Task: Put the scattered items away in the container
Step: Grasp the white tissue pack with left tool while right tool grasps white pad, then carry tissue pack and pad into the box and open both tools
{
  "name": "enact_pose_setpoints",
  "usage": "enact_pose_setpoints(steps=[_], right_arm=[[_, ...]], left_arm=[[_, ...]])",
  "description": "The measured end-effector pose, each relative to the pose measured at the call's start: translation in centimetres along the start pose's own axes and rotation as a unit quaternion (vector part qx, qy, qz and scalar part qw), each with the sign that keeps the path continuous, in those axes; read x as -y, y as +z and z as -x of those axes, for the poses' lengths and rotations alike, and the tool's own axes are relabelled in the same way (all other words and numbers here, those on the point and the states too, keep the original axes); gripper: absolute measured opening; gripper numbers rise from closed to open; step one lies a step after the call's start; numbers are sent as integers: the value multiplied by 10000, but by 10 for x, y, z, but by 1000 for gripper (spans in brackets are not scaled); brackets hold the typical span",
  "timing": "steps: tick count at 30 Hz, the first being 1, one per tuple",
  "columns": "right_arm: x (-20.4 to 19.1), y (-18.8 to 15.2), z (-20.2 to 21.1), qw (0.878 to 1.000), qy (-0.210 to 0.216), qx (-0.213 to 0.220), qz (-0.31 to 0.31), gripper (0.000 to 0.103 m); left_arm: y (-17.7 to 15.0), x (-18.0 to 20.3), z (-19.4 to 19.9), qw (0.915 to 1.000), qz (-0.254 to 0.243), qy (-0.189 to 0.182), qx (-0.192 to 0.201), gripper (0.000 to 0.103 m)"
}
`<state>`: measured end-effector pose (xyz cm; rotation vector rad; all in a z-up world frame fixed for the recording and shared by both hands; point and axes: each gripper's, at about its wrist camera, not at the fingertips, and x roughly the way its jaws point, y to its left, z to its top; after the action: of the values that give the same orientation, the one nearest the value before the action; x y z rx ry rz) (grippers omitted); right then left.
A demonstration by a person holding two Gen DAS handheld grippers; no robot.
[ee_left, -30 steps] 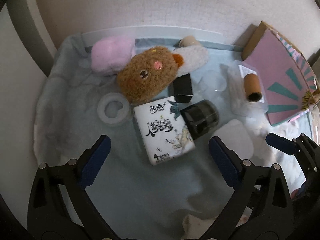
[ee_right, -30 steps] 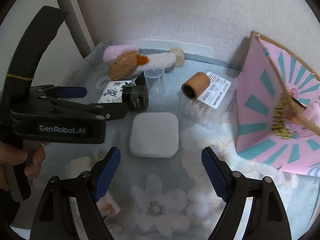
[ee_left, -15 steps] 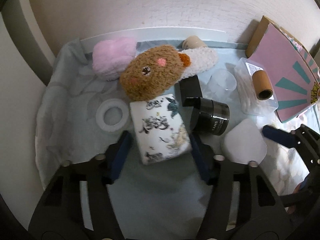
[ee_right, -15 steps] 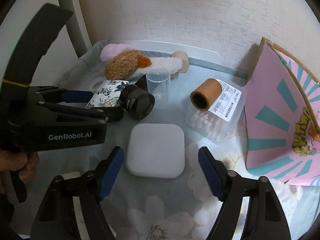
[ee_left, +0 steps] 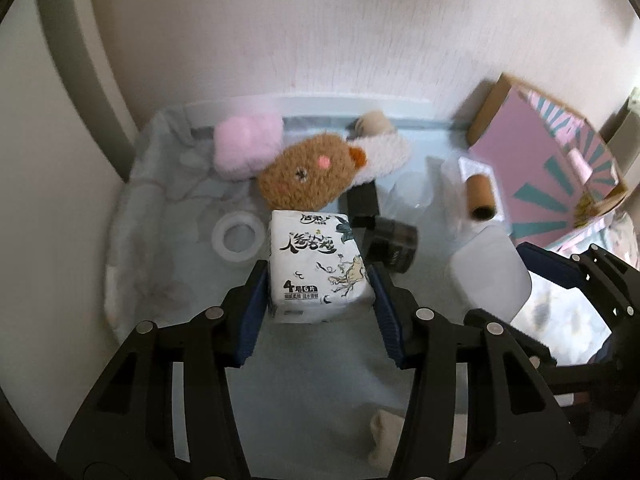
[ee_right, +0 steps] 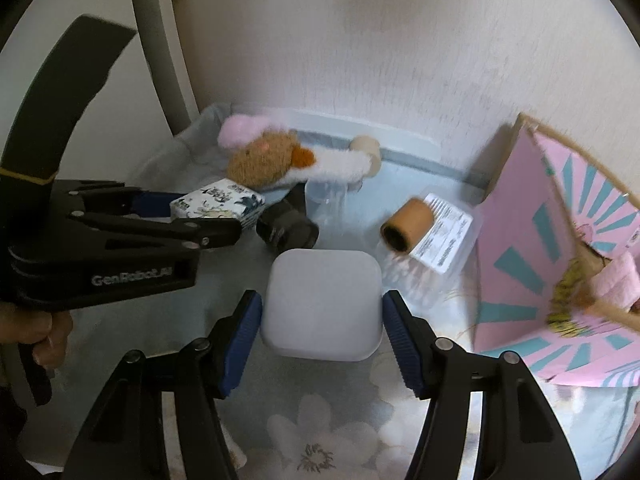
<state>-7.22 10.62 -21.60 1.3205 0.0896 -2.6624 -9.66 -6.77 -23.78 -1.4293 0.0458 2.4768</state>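
Note:
My left gripper [ee_left: 318,276] has its jaws closing, and the blue pads press both sides of a white printed tissue pack [ee_left: 316,256]. The pack hangs clear of the cloth, above a tape ring [ee_left: 238,238]. The right wrist view shows this left gripper [ee_right: 192,216] holding the tissue pack [ee_right: 218,200] from the side. My right gripper [ee_right: 322,304] is also closing, its pads against both sides of a white rounded square box [ee_right: 320,280]. The pink and teal cardboard container [ee_right: 540,248] stands open at the right, by the wall.
On the floral cloth [ee_left: 168,280] lie a brown bear plush [ee_left: 304,176], a pink plush [ee_left: 246,144] and a black jar [ee_left: 394,244]. A cardboard tube [ee_right: 408,224] rests on a clear plastic box. A hand [ee_right: 36,336] grips the left gripper's handle. A wall is close behind.
The left jaws closed from wide open onto the tissue pack and lifted it off the cloth. The right jaws narrowed onto the white box and rose slightly with it.

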Motion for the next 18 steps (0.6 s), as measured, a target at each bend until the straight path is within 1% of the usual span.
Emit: enact_pose_setpoints(steps=[3, 7, 8, 10, 11, 18], right_arm=[[0, 8, 13, 10000, 25, 70, 24, 58], [4, 17, 37, 9998, 132, 151, 8, 58], [4, 19, 41, 9997, 162, 175, -6, 58], [5, 26, 52, 9995, 208, 241, -38, 58], [3, 30, 52, 9994, 214, 259, -51, 58], [39, 52, 105, 9980, 333, 421, -327, 58]], left_arm=[[-6, -1, 22, 9999, 46, 50, 101, 46], [1, 1, 50, 9995, 144, 44, 288, 46], [4, 7, 48, 9993, 150, 46, 336, 46], [11, 13, 66, 9987, 158, 39, 481, 46], [15, 19, 68, 9984, 157, 37, 534, 46], [42, 50, 120, 9950, 114, -96, 985, 46]])
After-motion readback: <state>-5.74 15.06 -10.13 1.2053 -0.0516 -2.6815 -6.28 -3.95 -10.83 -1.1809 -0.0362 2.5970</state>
